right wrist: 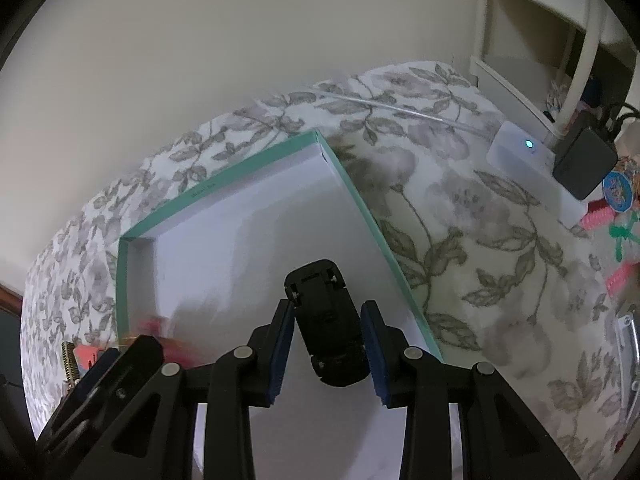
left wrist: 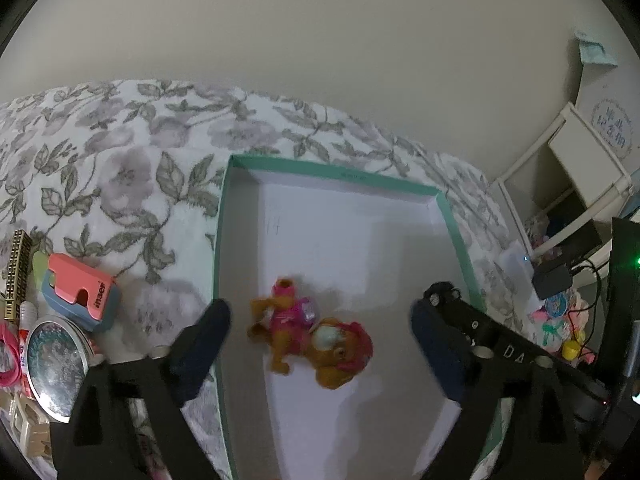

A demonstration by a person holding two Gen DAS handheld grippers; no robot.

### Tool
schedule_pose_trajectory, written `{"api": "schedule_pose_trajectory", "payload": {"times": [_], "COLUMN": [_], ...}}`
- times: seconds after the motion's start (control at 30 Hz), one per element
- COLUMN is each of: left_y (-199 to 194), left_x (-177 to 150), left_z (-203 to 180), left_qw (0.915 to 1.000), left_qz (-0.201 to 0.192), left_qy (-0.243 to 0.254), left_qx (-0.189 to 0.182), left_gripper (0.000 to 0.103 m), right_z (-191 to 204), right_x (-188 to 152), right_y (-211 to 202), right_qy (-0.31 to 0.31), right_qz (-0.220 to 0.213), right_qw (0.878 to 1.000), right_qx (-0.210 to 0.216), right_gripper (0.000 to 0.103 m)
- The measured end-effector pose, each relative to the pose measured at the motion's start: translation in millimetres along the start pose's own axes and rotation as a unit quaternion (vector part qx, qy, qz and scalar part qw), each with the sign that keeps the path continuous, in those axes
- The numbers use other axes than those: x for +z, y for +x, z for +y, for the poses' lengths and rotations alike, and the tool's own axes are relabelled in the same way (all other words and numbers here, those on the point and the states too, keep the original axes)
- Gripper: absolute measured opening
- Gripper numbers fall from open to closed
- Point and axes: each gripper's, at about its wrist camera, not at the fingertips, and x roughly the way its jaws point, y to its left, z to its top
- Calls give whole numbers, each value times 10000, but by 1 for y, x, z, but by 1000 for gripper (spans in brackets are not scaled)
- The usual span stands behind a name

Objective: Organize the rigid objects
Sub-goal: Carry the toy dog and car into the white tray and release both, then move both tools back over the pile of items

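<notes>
A white box with a teal rim (left wrist: 456, 224) lies on the floral bedspread; it also shows in the right wrist view (right wrist: 356, 196). A brown toy dog in pink (left wrist: 312, 336) lies on its side inside the box. My left gripper (left wrist: 320, 316) is open wide above the dog, one finger on each side, not touching it. My right gripper (right wrist: 328, 320) is shut on a black toy car (right wrist: 326, 320), upside down, held over the box floor. The right gripper's arm shows in the left wrist view (left wrist: 500, 348).
Left of the box lie a pink and blue sharpener-like case (left wrist: 80, 296), a round metal tin (left wrist: 56, 364), a gold model building (left wrist: 18, 276) and small items. A white device with a blue light (right wrist: 528, 148), a black adapter (right wrist: 584, 164) and toys lie to the right.
</notes>
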Motion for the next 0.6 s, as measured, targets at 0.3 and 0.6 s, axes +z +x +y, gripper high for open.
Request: {"api": "schedule_pose_trajectory", "payload": {"times": [0.3,0.6], "left_y": [-16,-35], "left_x": [8,21], "left_z": [5,20], "left_qw": [9997,9921], "left_qz": [-170,-277], "left_qy": [-93,111], "left_qx": [141,1220], "left_gripper": [98,99], "right_z": [0,9], "right_x": [5,10], "right_y": [-13,-33], "right_qy": [-12,-183], "right_qz": [-96,-362], "right_qw": [10000,9992], "right_qx": [-2,28], "right_gripper": [41,86]}}
